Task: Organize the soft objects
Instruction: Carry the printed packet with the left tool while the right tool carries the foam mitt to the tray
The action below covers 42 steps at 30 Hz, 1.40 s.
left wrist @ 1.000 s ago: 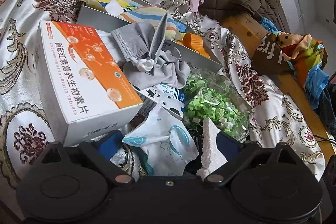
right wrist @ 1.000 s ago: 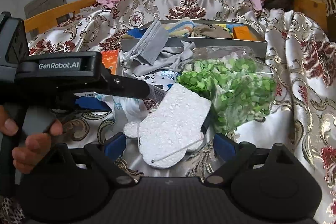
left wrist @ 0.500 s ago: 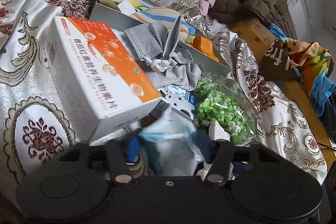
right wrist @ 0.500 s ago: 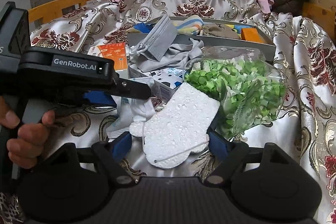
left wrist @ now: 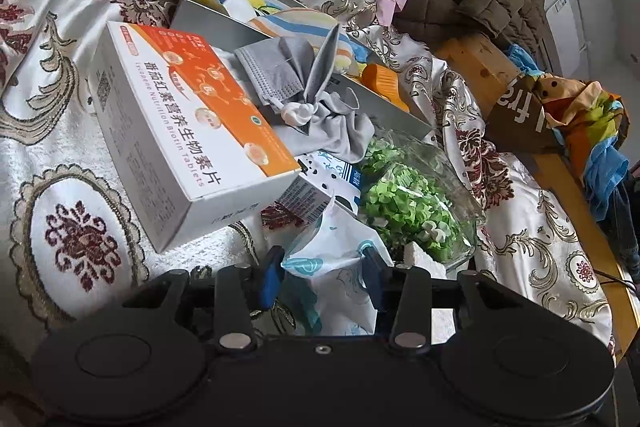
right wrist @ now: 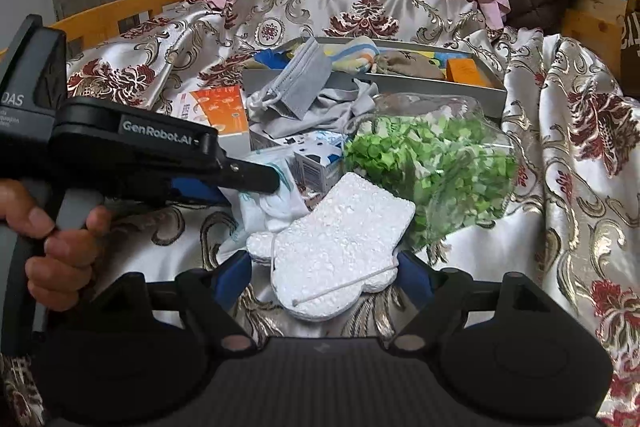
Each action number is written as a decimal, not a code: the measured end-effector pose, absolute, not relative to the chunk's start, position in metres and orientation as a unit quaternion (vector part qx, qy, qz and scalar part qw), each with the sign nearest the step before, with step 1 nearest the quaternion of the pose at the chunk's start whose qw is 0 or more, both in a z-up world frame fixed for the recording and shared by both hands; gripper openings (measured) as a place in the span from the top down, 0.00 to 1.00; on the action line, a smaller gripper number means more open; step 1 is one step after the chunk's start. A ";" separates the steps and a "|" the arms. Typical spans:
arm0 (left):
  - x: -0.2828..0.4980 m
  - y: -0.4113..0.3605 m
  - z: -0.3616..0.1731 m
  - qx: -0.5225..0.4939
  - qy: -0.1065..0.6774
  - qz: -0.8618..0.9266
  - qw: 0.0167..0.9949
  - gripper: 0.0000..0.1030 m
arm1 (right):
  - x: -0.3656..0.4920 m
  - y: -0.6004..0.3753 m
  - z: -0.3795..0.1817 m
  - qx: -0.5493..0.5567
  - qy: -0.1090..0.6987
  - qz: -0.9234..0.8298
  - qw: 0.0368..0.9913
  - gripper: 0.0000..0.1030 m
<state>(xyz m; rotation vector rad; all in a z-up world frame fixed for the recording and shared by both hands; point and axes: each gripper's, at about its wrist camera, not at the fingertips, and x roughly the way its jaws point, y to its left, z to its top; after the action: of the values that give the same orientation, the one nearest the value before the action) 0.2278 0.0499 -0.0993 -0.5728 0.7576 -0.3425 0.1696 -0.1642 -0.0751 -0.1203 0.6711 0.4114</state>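
Note:
My left gripper (left wrist: 320,277) is shut on a white soft pack with blue print (left wrist: 332,259) on the patterned bedspread; the same gripper shows in the right wrist view (right wrist: 256,179) with the pack (right wrist: 276,203) under it. My right gripper (right wrist: 320,277) is open around a white foam mitten shape (right wrist: 340,255), its fingers on either side. A grey face mask (left wrist: 280,71) and grey cloth (left wrist: 336,131) lie on the pile by a grey tray (left wrist: 224,27) of soft items.
An orange and white tablet box (left wrist: 188,131) lies left of the pile. A clear bag of green bits (right wrist: 432,171) lies right of the mitten. A small printed carton (left wrist: 316,187) sits mid-pile. Wooden bed frame (left wrist: 484,67) and clothes stand at the right.
My left gripper has closed on the white and blue pack. My right gripper has moved forward around the foam mitten.

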 end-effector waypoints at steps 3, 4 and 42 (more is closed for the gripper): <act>0.224 0.053 -0.096 -0.279 0.361 -0.159 0.875 0.57 | 0.164 -0.168 -0.071 -0.056 0.321 0.188 0.927 0.20; 0.223 0.054 -0.095 -0.279 0.360 -0.158 0.876 0.57 | 0.162 -0.171 -0.069 -0.053 0.319 0.182 0.929 0.20; 0.263 0.085 0.041 -0.238 0.207 -0.158 0.936 0.58 | 0.240 -0.174 0.043 -0.041 0.162 0.223 0.960 0.20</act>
<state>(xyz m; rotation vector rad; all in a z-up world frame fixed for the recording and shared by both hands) 0.2635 0.0852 0.0409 -0.4869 0.4236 -0.3222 0.2405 -0.1744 0.0433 -0.0834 0.3283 0.4530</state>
